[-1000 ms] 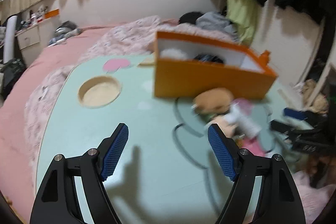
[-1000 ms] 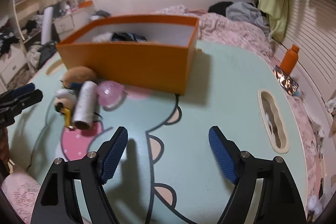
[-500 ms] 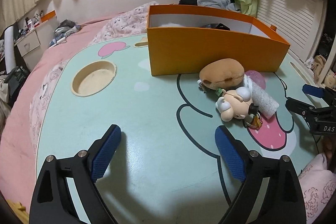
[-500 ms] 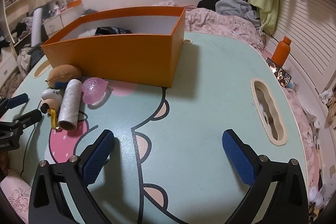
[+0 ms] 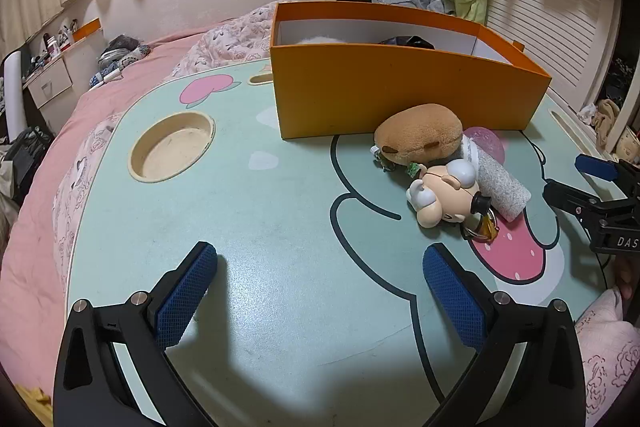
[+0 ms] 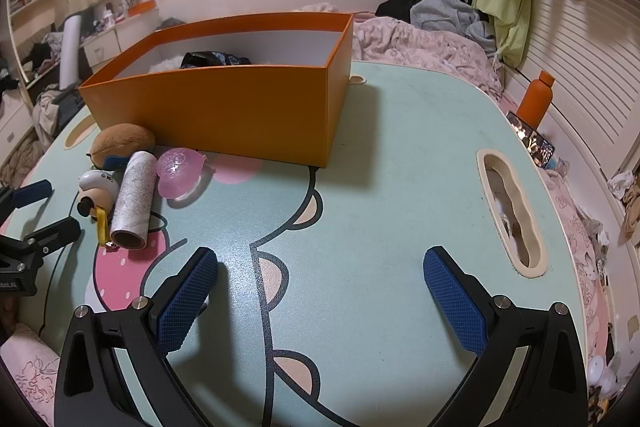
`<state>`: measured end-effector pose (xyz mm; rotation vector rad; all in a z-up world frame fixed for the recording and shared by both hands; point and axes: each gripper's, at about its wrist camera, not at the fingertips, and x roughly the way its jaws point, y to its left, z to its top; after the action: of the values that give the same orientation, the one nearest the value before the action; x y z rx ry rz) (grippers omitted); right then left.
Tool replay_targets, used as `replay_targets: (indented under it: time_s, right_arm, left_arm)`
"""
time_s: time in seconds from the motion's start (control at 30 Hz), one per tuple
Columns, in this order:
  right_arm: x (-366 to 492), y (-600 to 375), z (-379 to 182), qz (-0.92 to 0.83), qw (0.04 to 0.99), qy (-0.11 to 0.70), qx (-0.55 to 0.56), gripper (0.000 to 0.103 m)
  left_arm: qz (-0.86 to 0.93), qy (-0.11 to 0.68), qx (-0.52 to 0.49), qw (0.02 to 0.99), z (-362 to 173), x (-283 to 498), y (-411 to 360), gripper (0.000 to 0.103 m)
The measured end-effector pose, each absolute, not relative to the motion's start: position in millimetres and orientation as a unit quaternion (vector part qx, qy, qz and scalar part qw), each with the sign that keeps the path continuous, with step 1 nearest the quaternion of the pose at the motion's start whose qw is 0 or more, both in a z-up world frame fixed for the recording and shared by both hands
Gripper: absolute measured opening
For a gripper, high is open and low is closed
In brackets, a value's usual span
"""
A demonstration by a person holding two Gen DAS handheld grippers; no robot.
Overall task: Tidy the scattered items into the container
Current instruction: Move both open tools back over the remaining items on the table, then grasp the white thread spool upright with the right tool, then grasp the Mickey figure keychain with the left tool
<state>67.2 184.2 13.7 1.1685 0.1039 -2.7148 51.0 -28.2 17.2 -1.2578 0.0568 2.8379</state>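
An orange box (image 5: 400, 95) stands on the mint table (image 5: 260, 227), with a dark item and a white item inside; it also shows in the right wrist view (image 6: 224, 111). In front of it lie a brown plush (image 5: 420, 135), a pink ball (image 6: 178, 171), a grey roll (image 6: 134, 199) and a cartoon figure keychain (image 5: 444, 195). My left gripper (image 5: 320, 291) is open and empty, well short of the pile. My right gripper (image 6: 320, 291) is open and empty, right of the pile; it also shows in the left wrist view (image 5: 592, 187).
The table has a round cup hole (image 5: 172, 147) at left and a long slot (image 6: 512, 215) at right. An orange bottle (image 6: 534, 99) and a phone (image 6: 532, 143) sit by the right edge. Pink bedding (image 5: 52, 155) surrounds the table.
Both grippers have drawn back and risen a little, and their jaws have spread wider. The left view has steadied on the pile. The items have not moved.
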Motion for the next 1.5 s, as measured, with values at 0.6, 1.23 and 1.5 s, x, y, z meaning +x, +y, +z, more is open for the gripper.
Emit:
replay_targets:
  time_s: [0.6,1.23,1.5]
  right_arm:
    - [65,128,41,-0.884,0.277,0.065,0.372,0.049]
    - [69,135,47,-0.89,0.297,0.03,0.345,0.023]
    - [82,169,46,-0.9,0.272,-0.04,0.339,0.023]
  left_arm:
    - [0.914,0.01,-0.404,0.018,17,53,-30,0.102]
    - [0.923,-0.021,-0.384,0.017,24,59,-37,0.102]
    - [0.924,-0.021,-0.363,0.119,46,56,3,0.102]
